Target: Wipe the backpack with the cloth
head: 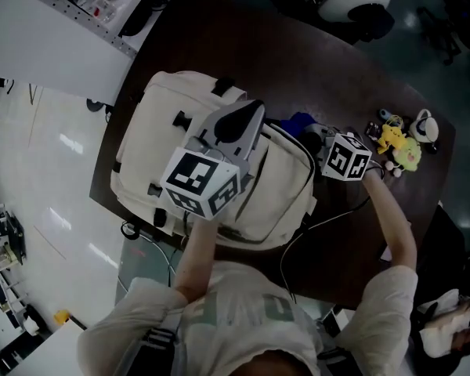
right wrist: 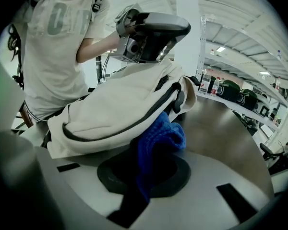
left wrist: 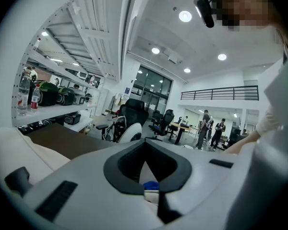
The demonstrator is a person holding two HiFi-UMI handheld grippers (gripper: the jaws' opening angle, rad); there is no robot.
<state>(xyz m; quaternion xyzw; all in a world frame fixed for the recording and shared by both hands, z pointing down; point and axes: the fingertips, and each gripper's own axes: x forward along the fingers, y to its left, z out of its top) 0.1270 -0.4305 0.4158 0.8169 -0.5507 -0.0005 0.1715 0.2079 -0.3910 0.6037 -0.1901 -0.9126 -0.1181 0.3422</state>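
My right claw (right wrist: 148, 164) is clamped on the blue cloth (right wrist: 165, 133). A bunched wad of it stands out past the tips and touches the near edge of the cream backpack (right wrist: 115, 104), just ahead of the claw. The backpack lies flat on the dark surface (head: 219, 37), and most of its bulk stretches away from that claw towards my left one.

My left claw (head: 249, 116) is over the top of the pack with its jaws together and nothing between them. Looking down past its tips I see cream fabric and a speck of blue. It seems to rest on the pack to steady it, though I cannot be sure it touches.

I judge the wiping has only just reached the bag: the cloth meets it at one edge, beside the dark zip line. Next I should press the wad flat against the fabric and draw it across the panel in strokes towards my left claw. My right grip must stay firm so the cloth does not slip out, and my left should bear down so the soft bag does not slide or bunch.
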